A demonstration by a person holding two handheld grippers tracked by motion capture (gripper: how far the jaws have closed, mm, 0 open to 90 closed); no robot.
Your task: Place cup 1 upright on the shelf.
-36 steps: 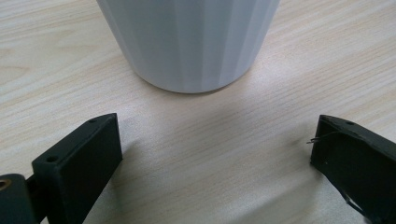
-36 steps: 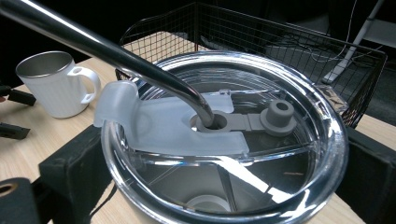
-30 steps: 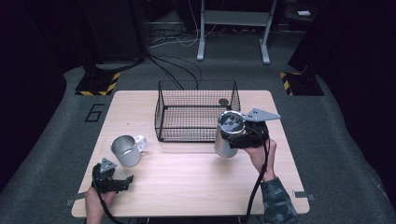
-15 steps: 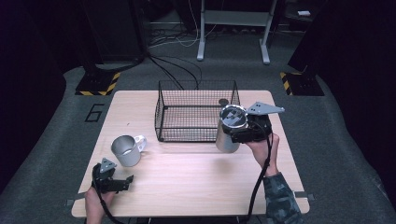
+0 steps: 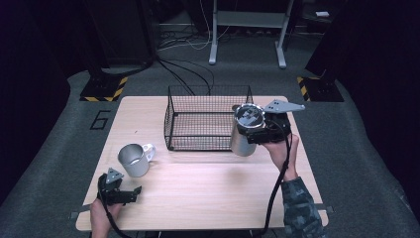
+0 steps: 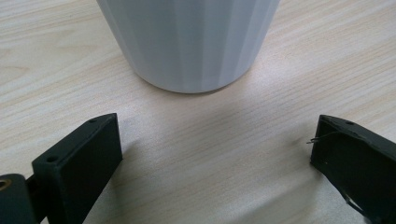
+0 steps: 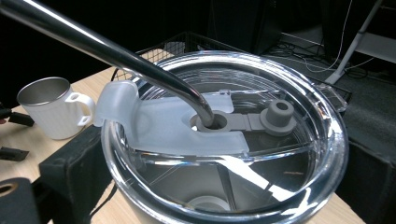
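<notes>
The black wire mesh basket [image 5: 208, 118] stood mid-table. The right gripper [image 5: 265, 130] clenched the lidded steel tumbler [image 5: 244, 134] beside the basket's right wall, probably mid-transfer; lifting over the rim came next. The left gripper [image 5: 120, 191], released, rested before the white-handled steel mug [image 5: 133, 159].

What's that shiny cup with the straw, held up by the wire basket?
The tumbler is a tall steel cup, upright, with a clear plastic lid and a metal straw through the lid's grey seal. The right tongs clamp its upper part beside the wire basket, near the table's right side.
</notes>
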